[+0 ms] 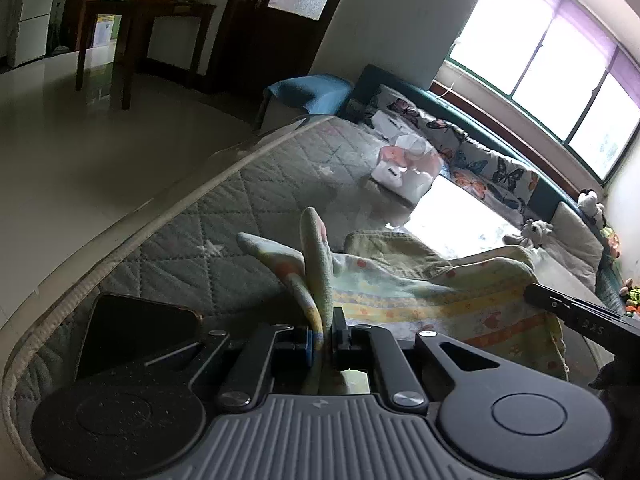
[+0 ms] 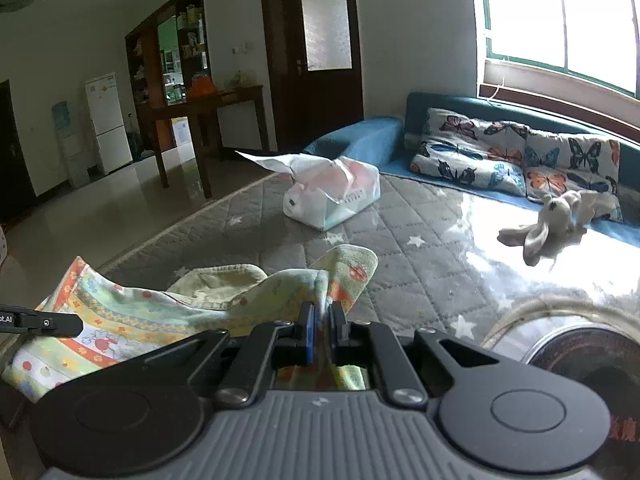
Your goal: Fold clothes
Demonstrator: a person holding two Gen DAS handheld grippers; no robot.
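Left gripper [image 1: 327, 330] and right gripper [image 2: 323, 324] each pinch a corner of the cloth [image 2: 132, 320], spreading one edge between them; the rest drapes onto the bed [image 2: 400, 236], likely for folding.

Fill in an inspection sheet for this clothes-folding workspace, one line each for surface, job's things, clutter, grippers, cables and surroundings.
Surface: grey quilted mattress with white stars, sunlit on the window side.
Job's things: one patterned cloth, yellow-green with orange bands, rumpled on the mattress.
Clutter: white plastic bag, soft toy, butterfly cushions, dark phone near the mattress edge.
Grippers: left gripper and right gripper each have jaws shut on a corner of the cloth.
Cables: nothing seen.
Surroundings: window, dark door, wooden table, white fridge, tiled floor.
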